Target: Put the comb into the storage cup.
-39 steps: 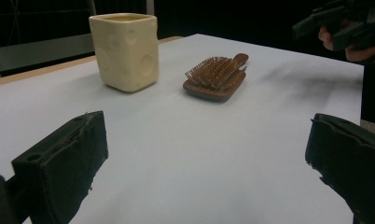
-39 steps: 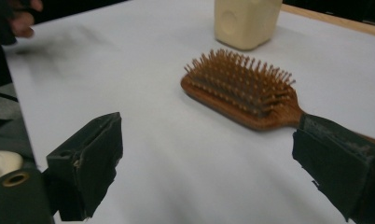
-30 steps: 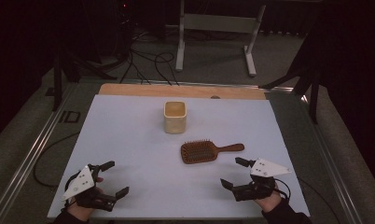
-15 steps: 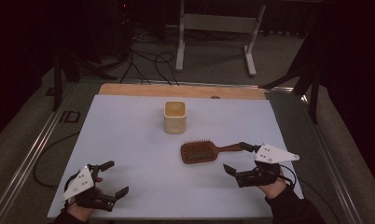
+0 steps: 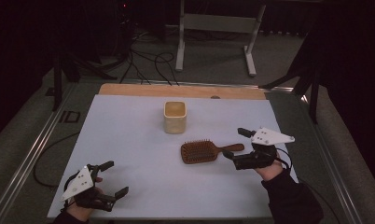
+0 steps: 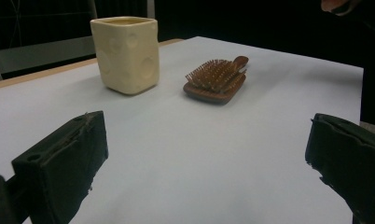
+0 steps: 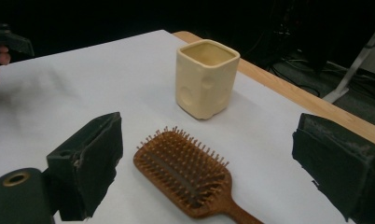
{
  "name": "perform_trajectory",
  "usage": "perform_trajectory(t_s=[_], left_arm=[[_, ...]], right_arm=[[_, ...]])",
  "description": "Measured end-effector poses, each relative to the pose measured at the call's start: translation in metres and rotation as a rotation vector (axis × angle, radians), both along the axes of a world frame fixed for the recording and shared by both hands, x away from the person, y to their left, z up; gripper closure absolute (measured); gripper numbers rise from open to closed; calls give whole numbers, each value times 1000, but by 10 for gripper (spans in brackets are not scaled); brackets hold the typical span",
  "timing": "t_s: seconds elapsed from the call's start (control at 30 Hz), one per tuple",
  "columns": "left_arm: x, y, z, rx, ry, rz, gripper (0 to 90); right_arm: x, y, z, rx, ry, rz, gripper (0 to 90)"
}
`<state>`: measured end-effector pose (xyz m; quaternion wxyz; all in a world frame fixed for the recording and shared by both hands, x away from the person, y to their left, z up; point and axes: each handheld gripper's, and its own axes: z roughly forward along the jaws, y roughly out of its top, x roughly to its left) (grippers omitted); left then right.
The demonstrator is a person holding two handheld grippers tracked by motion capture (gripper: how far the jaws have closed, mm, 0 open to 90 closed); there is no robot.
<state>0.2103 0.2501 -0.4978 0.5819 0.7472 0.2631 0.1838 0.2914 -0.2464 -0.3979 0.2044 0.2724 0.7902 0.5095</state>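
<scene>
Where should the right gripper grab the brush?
Probably the handle: it is narrow and points toward the right gripper, whose jaws stand open. Come in from that end, low over the table, since the brush lies flat with bristles up.

A white table (image 5: 129, 140) with a wooden far edge (image 5: 181, 90) is standing in a dark room; cables (image 5: 143, 60) are lying on grey floor (image 5: 213, 70) beside a metal stand (image 5: 218, 23).

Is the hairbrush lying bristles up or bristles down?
Bristles up. The wooden hairbrush lies flat on the white table with its bristles pointing upward, between the open right gripper's jaws.
</scene>
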Motion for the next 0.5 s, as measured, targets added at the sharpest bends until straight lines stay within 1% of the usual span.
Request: perform_trajectory(t_s=[0.13, 0.2, 0.5], left_arm=[[0, 0, 0, -2, 0, 0, 0], [0, 0, 0, 0, 0, 1, 0], [1, 0, 0, -2, 0, -2, 0]], right_arm=[[11, -2, 0, -14, 2, -16, 85], [16, -3, -1, -13, 1, -25, 85], [36, -5, -8, -14, 40, -67, 86]])
